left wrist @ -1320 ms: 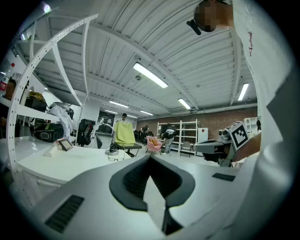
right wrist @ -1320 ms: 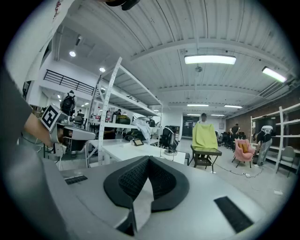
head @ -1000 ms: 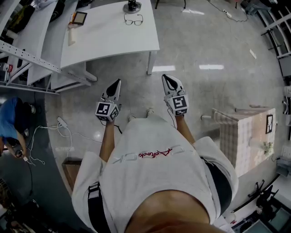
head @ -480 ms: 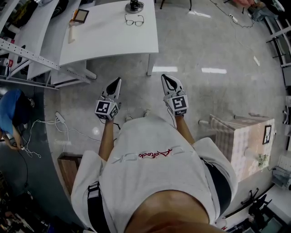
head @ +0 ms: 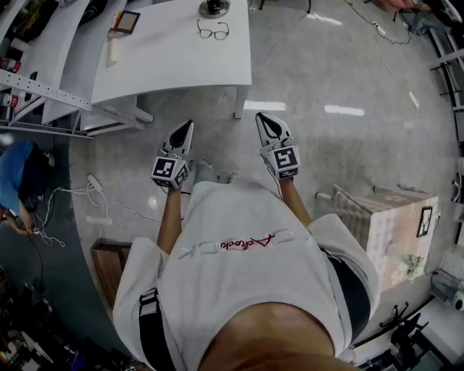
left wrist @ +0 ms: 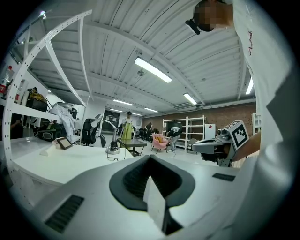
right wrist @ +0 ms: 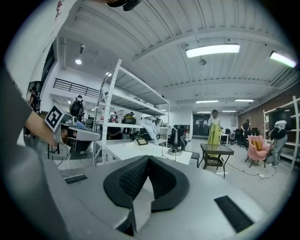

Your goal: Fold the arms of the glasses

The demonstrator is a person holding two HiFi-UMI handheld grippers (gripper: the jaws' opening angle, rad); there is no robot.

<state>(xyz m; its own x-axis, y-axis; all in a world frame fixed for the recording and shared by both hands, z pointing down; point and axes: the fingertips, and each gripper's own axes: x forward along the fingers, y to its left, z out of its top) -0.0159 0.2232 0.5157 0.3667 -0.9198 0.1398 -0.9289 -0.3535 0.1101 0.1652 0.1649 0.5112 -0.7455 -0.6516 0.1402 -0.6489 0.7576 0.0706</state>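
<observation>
While I hold two grippers side by side over the floor, my left gripper (head: 188,126) and right gripper (head: 262,118) each have their jaws pressed together on nothing. Well ahead of both sets of fingertips stands one white table (head: 174,61). One pair of glasses (head: 212,30) lies toward its far side, long axis crosswise to my fingers. The arms are too small to read. Just beyond sits one round dark base (head: 212,7), cut off by the frame.
</observation>
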